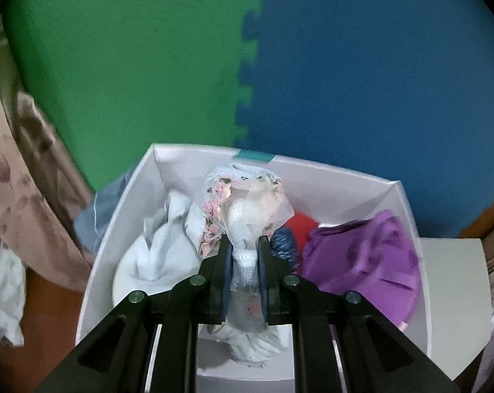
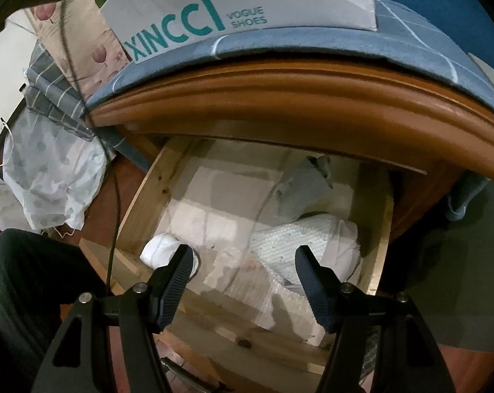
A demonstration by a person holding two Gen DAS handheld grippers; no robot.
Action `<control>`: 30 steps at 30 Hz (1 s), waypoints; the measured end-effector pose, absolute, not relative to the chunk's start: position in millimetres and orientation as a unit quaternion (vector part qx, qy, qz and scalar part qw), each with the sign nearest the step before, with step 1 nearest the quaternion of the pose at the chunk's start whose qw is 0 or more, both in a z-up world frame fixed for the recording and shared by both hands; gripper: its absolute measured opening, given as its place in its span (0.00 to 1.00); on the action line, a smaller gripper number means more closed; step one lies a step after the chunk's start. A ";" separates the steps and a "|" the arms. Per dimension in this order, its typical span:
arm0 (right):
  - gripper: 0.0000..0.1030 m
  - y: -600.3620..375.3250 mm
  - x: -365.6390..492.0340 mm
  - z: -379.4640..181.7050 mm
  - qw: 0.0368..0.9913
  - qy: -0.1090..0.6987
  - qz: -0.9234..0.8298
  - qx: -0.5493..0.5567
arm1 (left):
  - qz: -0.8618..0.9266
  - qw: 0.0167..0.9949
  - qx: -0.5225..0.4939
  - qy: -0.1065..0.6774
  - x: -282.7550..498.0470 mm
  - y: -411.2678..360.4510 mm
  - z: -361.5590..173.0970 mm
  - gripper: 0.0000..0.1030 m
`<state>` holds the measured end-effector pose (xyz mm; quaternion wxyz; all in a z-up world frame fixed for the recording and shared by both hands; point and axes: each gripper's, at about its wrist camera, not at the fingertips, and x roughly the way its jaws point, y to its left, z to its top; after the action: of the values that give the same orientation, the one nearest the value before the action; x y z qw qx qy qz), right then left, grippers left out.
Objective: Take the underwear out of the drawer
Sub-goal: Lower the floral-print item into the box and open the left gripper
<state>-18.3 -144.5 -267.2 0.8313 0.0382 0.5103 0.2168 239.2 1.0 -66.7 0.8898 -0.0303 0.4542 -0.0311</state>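
My left gripper (image 1: 244, 245) is shut on a white floral pair of underwear (image 1: 247, 196), which hangs over the white shoe box (image 1: 328, 172). Inside the box lie a pale white garment (image 1: 158, 245), a purple one (image 1: 365, 255), and bits of red (image 1: 302, 221) and dark blue fabric (image 1: 284, 242). In the right wrist view my right gripper (image 2: 243, 258) stands open above the pulled-out wooden drawer (image 2: 148, 193). The drawer holds a white textured garment (image 2: 299, 242), a grey one (image 2: 299, 190) and a small white bundle (image 2: 161, 249) by the left finger. Nothing is between the right fingers.
The shoe box (image 2: 240, 3) rests on a blue cloth (image 2: 410, 39) on top of the wooden cabinet (image 2: 279, 95). Green (image 1: 132, 49) and blue foam mats (image 1: 378, 65) lie behind. Floral bedding (image 1: 14, 170) and a white patterned cloth (image 2: 50, 177) sit to the left. A dark sleeve (image 2: 27, 278) is at the lower left.
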 end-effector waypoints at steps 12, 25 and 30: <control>0.64 -140.9 -15.8 -271.9 0.825 0.518 0.221 0.036 | 0.027 0.852 0.070 0.518 269.0 -9.9 -114.5 0.13; 0.64 -156.2 -13.4 -286.1 0.824 0.534 0.188 0.035 | -0.092 0.934 -0.028 0.345 144.0 40.0 -25.9 0.81; 0.64 -167.8 -16.0 -292.2 0.827 0.538 0.160 0.031 | -0.144 0.966 -0.005 0.216 12.7 76.6 -33.7 0.99</control>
<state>-16.0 -167.8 -292.2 0.8270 0.0313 0.5380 0.1603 12.7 76.6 -33.7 0.9657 -0.0053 0.2164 -0.1436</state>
